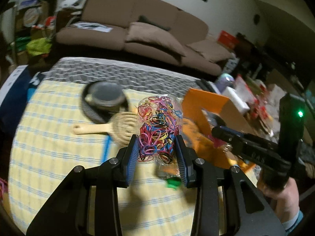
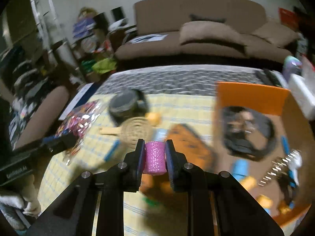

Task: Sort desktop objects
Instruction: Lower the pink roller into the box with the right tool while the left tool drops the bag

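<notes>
Orange cardboard marks the sorting box (image 2: pixel 250 96) at the right of the table, and the right wrist view shows it already holding several things: a dark coiled item, a spring-like metal piece and some blue and yellow bits, all too blurred to name. Still out on the yellow checked cloth (image 1: pixel 49 137) are a wooden hairbrush (image 1: pixel 110 127), a dark round container (image 1: pixel 106 96) just behind it, an orange object beside the box, and something green near the front edge. So the sorting looks partly done, with a fair share left on the cloth. Both grippers are loaded. The left gripper (image 1: pixel 157 153) is clamped on a clear bag of coloured rubber bands (image 1: pixel 157 125), which stands up between the blue pads above the cloth, close to the brush. The right gripper (image 2: pixel 155 155) is closed on a small pink glittery roll (image 2: pixel 155 157), held crosswise between its pads above the orange object. Each tool points forward and down over the table; in the left view the right tool sits off to the right by the box, with the person's hand (image 1: pixel 279 192) wrapped round its grip, and the two are near each other without touching. Judging by this, both items are probably headed for the box.
</notes>
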Available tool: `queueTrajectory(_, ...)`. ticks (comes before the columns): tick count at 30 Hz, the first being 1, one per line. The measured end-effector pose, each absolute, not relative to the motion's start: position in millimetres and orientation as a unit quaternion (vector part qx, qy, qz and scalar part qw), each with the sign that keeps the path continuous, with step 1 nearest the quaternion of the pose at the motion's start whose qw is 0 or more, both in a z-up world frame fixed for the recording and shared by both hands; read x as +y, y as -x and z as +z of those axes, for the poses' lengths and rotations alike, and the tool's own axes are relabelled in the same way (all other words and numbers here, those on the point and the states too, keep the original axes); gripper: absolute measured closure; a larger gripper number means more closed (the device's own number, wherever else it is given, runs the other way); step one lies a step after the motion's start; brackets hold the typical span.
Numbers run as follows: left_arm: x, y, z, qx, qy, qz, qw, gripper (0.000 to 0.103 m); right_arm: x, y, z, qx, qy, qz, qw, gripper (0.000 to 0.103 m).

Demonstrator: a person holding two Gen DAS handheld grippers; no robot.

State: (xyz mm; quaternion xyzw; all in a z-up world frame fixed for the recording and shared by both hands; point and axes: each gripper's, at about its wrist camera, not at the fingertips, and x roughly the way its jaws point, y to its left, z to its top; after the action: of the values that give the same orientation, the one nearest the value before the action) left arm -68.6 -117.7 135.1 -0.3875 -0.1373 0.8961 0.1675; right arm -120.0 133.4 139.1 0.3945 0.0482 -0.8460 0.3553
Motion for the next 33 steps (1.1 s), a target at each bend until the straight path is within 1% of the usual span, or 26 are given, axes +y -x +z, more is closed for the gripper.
queueTrajectory(7, -49, 68, 133, -0.116, 0.397, 0.884, 0.217, 0.069, 216, 146, 128, 0.01, -0.425, -0.858, 0.288, 0.082)
queueTrajectory(13, -11, 62, 132, -0.097, 0.401, 0.88, 0.235, 0.069, 255, 155, 114, -0.003, -0.45, -0.852, 0.267, 0.082)
queueTrajectory(16, 3, 59, 130, -0.091, 0.404, 0.877, 0.241, 0.069, 266, 159, 102, -0.012, -0.469, -0.844, 0.259, 0.079)
queueTrajectory(18, 9, 58, 129, -0.087, 0.406, 0.877, 0.243, 0.069, 274, 161, 100, -0.026, -0.474, -0.841, 0.261, 0.072)
queueTrajectory(22, 26, 58, 126, -0.076, 0.408, 0.875, 0.249, 0.069, 286, 161, 112, -0.038, -0.455, -0.851, 0.258, 0.07)
queueTrajectory(27, 49, 57, 125, -0.05, 0.41, 0.873, 0.261, 0.069, 310, 169, 131, -0.073, -0.424, -0.869, 0.245, 0.062)
queueTrajectory(31, 72, 66, 124, -0.023, 0.417, 0.87, 0.261, 0.069, 326, 177, 138, -0.094, -0.412, -0.876, 0.231, 0.059)
queueTrajectory(33, 88, 76, 123, -0.003, 0.423, 0.869, 0.258, 0.069, 336, 181, 138, -0.105, -0.411, -0.878, 0.221, 0.056)
